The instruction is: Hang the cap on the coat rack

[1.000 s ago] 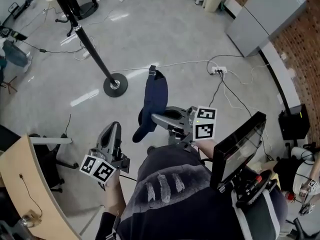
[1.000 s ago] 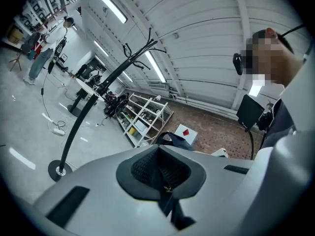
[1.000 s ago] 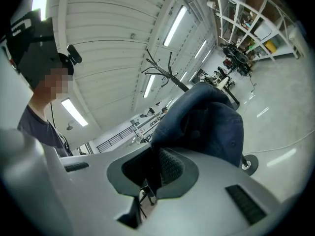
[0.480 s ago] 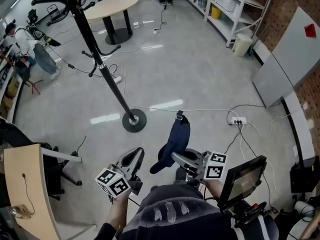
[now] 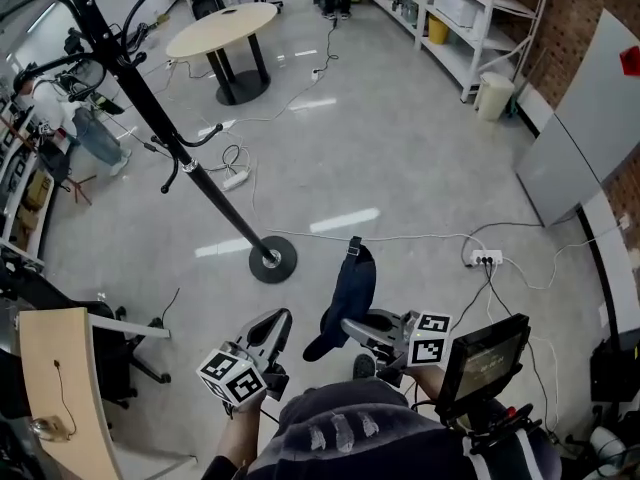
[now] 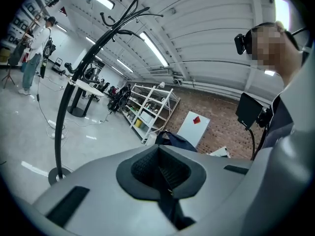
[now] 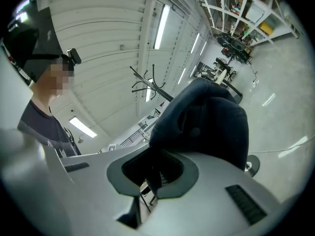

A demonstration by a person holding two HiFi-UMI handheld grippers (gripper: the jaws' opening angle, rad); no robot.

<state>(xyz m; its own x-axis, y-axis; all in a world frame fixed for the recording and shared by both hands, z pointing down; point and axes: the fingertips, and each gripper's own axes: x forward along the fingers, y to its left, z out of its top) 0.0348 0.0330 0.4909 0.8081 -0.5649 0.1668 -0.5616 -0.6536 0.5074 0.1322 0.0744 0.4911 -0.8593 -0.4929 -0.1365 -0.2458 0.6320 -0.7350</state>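
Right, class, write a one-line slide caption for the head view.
The right gripper holds a navy cap, not yet hung on the black coat rack ahead.

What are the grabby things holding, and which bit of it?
The right gripper is shut on the dark blue cap, pinching its lower edge, seemingly near the brim. The left gripper holds nothing.

Limp navy cap (image 5: 352, 288) pinched between jaws of the right gripper (image 5: 347, 324); black coat rack (image 5: 228, 208) upright, well beyond them.
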